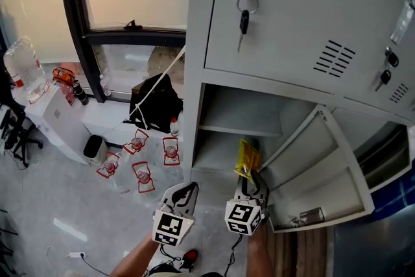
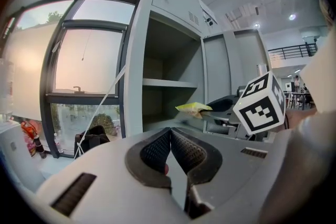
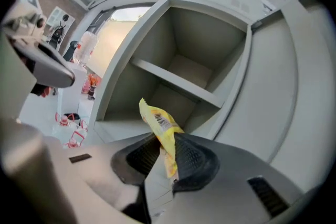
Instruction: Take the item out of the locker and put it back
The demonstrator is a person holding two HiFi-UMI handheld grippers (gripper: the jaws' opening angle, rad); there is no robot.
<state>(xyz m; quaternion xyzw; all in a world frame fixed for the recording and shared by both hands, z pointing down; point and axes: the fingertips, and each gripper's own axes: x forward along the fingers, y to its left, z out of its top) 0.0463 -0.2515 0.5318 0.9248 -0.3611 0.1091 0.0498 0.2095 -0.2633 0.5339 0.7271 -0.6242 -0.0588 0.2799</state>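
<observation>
**A:** From the head view, how are the two hands placed?

**B:** Both forearms come up from the bottom edge, side by side. The left gripper (image 1: 187,189) and the right gripper (image 1: 254,180) both point forward at the grey locker (image 1: 292,29). The right one is in front of the open lower compartment, beside its swung-out door (image 1: 324,172).

**A:** And the item?

**B:** A yellow packet (image 1: 248,157) stands up from the tip of the right gripper. It is in front of the compartment's mouth, below the shelf (image 1: 240,124), and I cannot tell whether it is just inside or just outside.

**A:** What does the left gripper view show?

**B:** Its jaws are pressed together at the tips with nothing between them. It points roughly level towards the locker's left edge. The right gripper's marker cube (image 2: 260,105) is off to the right, and the packet sticks out sideways just beyond it.

**A:** And the right gripper view?

**B:** The jaws are clamped on the lower part of the packet. The upper part, with a barcode, leans up and to the left, clear of the pads. The gripper faces into the open compartment, and the packet touches neither the shelf nor the floor of the compartment.
</observation>
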